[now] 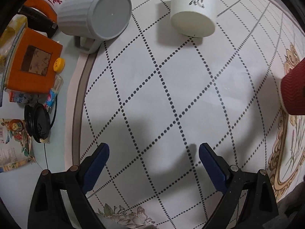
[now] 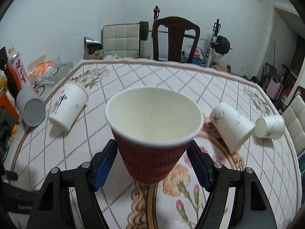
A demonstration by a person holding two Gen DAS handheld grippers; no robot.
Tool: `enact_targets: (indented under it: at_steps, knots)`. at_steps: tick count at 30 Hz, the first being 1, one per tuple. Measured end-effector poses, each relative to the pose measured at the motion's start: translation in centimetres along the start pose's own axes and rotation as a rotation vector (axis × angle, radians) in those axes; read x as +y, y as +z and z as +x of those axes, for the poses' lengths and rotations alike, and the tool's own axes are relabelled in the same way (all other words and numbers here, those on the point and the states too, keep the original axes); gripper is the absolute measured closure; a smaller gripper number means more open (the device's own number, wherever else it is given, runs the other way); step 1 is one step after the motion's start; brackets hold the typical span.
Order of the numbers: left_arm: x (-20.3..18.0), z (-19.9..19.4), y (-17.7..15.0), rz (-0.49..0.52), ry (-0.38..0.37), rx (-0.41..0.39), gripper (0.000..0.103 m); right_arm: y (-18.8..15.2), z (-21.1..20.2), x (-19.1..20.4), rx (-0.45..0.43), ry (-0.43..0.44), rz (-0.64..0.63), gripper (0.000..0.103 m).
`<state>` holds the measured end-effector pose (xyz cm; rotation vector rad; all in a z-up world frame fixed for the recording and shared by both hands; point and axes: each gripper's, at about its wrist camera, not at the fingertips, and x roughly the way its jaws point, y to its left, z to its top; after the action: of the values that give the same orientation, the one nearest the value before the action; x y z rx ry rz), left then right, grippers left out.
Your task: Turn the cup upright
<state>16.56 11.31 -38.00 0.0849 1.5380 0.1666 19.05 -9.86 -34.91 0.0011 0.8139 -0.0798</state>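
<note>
Right wrist view: red cup stands upright on the surface between spread jaws, seemingly untouched; left jaws spread, empty.

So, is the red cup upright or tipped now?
Upright: the red cup has its open mouth facing up, base down, between the right gripper fingers. Inside looks empty.

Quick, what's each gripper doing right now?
Left gripper: open, holding nothing.
Right gripper: around the red cup; whether it grips cannot be told.
</note>
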Motion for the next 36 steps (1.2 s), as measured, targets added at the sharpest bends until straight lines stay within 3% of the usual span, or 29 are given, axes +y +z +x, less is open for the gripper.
enact_targets:
  at_steps: [3,7,12,17,21,30,36]
  knots:
    - [-0.4,-1.0,-0.6,0.014,-0.001,-0.027,0.007,-0.8,-0.3,-0.4,0.054,0.01,0.015,0.024]
    - [-0.7,-2.5,-1.8,0.031,0.001,-0.068,0.007,-1.8,-1.7,-0.6,0.074,0.004,0.013,0.008]
    - [-1.3,-5.4,-3.3,0.038,0.007,-0.124,0.007,-2.6,-3.8,-1.5,0.111,-0.006,0.022,0.007]
    - [-2.5,-9.9,-5.2,0.048,-0.007,-0.19,0.007,-2.5,-7.3,-3.6,0.158,-0.047,0.056,0.0]
    - [-2.0,-14.2,-7.7,0.061,-0.021,-0.275,0.007,-1.7,-12.4,-5.7,0.153,-0.091,0.084,0.0]
    - [-1.8,-25.7,-14.4,0.054,-0.065,-0.496,0.007,0.5,-27.0,-9.3,0.106,-0.102,0.088,0.0]
    - [-0.8,-30.7,-18.2,0.042,-0.09,-0.598,0.007,1.3,-35.1,-10.7,0.051,-0.104,0.082,0.0]
